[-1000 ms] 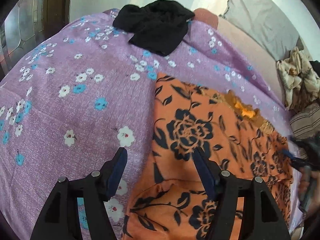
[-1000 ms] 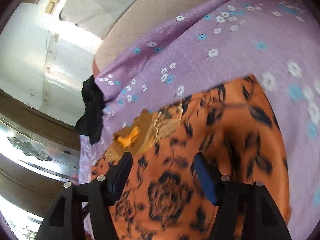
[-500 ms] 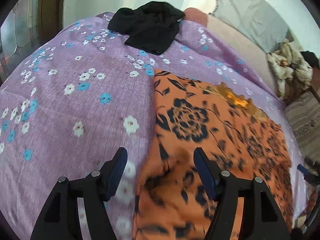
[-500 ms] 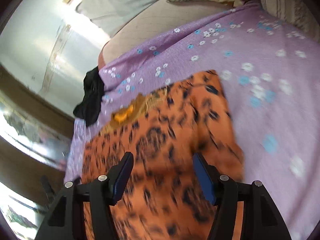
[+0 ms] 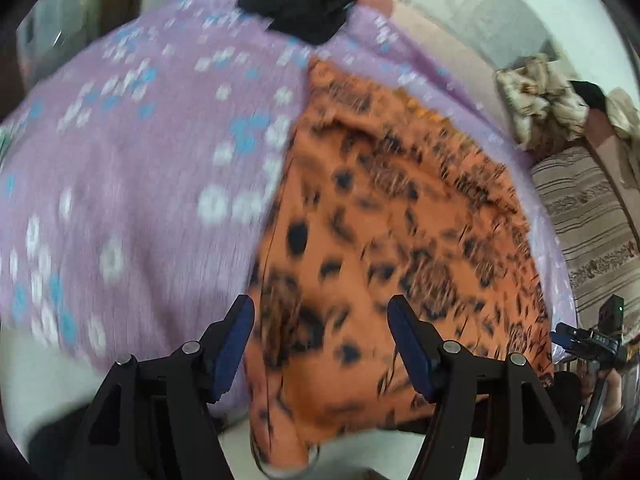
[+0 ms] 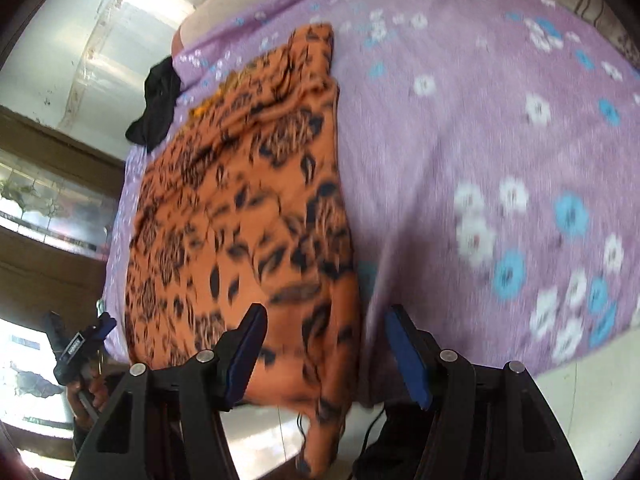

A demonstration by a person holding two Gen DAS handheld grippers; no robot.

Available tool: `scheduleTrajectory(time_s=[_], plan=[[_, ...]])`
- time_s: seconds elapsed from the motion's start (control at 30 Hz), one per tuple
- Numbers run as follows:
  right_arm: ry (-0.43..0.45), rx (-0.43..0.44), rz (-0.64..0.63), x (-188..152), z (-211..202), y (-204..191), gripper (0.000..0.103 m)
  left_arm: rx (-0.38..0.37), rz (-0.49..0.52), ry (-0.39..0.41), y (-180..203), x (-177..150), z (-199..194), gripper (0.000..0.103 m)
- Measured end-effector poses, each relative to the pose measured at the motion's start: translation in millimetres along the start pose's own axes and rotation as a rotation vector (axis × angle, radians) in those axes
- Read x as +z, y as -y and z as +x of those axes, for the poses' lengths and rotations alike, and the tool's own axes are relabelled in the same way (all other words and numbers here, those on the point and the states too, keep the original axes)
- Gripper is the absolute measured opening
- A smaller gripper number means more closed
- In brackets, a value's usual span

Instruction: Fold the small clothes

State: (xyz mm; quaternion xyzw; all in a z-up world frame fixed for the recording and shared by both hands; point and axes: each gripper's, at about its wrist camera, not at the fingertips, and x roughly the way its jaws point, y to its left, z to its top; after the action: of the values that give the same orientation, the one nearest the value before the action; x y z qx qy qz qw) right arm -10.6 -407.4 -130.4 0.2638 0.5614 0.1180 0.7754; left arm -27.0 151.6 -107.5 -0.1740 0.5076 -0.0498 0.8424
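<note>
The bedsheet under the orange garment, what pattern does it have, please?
Purple bedsheet with white and blue flowers; clearest in the right wrist view.

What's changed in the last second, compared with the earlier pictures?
Both tools have pulled back toward the near edge of the bed: the left tool and right tool now frame the orange cloth's hanging hem. Nothing was gripped or released. The cloth stays spread out, and the black garment hasn't moved.

Both grippers [image 5: 320,344] [image 6: 324,354] angled downward, fingers apart, empty.
</note>
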Motion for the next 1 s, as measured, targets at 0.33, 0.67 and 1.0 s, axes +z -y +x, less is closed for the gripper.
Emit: scheduleTrajectory(time_s=[0.33, 0.67, 1.0], plan=[[-0.086, -0.008, -0.040, -33.0, 18.4, -8.4, 0.061, 0.050, -0.017, -0.081, -4.1, -35.1, 23.0, 0.070], [-0.106, -0.058, -0.022, -39.5, 17.5, -7.3, 0.048, 0.112, -0.002, -0.110, -3.6, -45.8, 23.9, 0.070], [-0.085, -0.043, -0.016, -36.0, 3.8, -7.9, 0.006, 0.016, -0.018, -0.090, -4.6, -33.0, 2.4, 0.007]])
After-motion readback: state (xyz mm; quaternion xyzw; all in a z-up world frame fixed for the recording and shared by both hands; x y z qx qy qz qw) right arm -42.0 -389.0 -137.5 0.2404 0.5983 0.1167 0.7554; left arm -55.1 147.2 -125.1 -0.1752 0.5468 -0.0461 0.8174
